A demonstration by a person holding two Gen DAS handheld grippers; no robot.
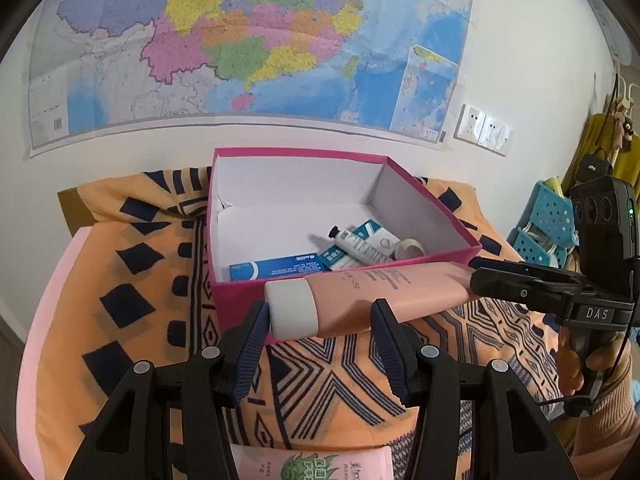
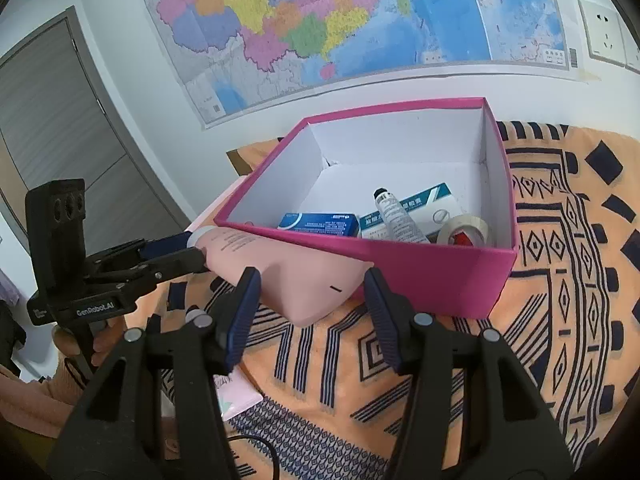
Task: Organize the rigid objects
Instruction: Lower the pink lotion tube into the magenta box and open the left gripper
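Note:
A pink tube with a white cap is held level in front of the pink box, just above the patterned cloth. My left gripper has its jaws wide around the cap end. My right gripper has its jaws around the flat tail end of the tube. In each view the other gripper seems to pinch the tube's end, the right gripper at the tail and the left gripper at the cap. The box holds a blue carton, a small tube, a white carton and a tape roll.
An orange patterned cloth covers the table. Another pink tube lies under my left gripper. A map hangs on the wall behind. Blue baskets stand at the right. A grey door is at the left.

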